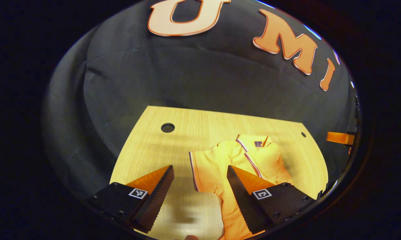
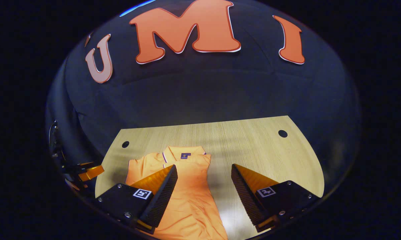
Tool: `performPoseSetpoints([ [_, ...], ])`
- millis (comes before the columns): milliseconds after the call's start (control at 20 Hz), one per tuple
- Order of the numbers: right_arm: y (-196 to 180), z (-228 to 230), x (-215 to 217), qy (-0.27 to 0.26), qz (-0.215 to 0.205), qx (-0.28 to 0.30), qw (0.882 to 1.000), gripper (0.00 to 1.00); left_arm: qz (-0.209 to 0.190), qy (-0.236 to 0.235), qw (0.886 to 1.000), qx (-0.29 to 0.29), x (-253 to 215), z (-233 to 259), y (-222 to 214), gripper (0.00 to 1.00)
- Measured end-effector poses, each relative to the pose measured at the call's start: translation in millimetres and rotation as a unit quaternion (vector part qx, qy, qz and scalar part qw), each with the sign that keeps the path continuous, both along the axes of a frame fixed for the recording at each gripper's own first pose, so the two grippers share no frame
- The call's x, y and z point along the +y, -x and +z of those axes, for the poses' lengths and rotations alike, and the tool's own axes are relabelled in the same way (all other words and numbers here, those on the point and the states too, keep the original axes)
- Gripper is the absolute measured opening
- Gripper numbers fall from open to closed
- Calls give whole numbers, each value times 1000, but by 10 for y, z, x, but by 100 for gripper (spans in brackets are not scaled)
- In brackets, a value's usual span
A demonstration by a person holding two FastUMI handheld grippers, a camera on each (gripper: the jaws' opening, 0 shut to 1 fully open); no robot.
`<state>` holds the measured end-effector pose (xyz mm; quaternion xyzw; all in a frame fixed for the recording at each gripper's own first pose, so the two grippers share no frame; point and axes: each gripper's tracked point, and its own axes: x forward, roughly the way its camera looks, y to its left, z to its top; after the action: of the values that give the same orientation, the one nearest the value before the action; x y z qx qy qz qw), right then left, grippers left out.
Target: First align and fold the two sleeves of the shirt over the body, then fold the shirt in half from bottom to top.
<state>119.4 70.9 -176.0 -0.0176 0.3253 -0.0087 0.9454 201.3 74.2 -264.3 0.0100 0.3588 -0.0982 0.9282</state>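
Shirt: orange shirt (image 2: 187,186) lies flat on the table (image 2: 253,143), lower centre-left of the right gripper view, collar toward the far wall; both sleeves appear folded over the body.
Left gripper (image 1: 200,196): fingers apart, holding nothing, above the shirt's edge at the bottom of the left gripper view.
Right gripper (image 2: 203,195): fingers apart, holding nothing, over the shirt's side edge.
Step judged: bottom-to-top fold not yet done.
Risk: lifting the hem unevenly could drag the folded sleeves open or skew the fold.
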Motion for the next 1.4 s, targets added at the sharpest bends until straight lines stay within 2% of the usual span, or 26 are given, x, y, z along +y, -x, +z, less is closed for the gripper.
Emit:
performPoseSetpoints([
  [250, 128, 82, -167, -16, 17, 3, 1000, 99, 22, -17, 996, 80, -12, -503, -399, 98],
  [400, 149, 91, -205, -48, 25, 11, 998, 99, 19, -21, 992, 124, -19, -695, -541, 98],
  [600, 156, 83, -369, -48, 38, 5, 998, 99, 18, -73, 980, 186, 113, -1008, -498, 98],
  [750, 174, 52, -432, -65, 38, 13, 997, 99, 31, -75, 971, 223, 90, -1219, -406, 98],
  [900, 187, -2, -493, -78, 35, 22, 996, 99, 38, -92, 958, 269, 60, -1489, -285, 99],
  [1000, 200, -17, -509, -81, 35, 24, 996, 99, 52, -98, 952, 286, 106, -1572, -261, 99],
  [1150, 246, -59, -512, -89, 36, 31, 995, 99, 34, -110, 951, 288, 151, -1533, -277, 98],
  [1400, 259, -84, -485, -97, 37, 37, 994, 99, 44, -106, 952, 284, 147, -1540, -284, 99],
])
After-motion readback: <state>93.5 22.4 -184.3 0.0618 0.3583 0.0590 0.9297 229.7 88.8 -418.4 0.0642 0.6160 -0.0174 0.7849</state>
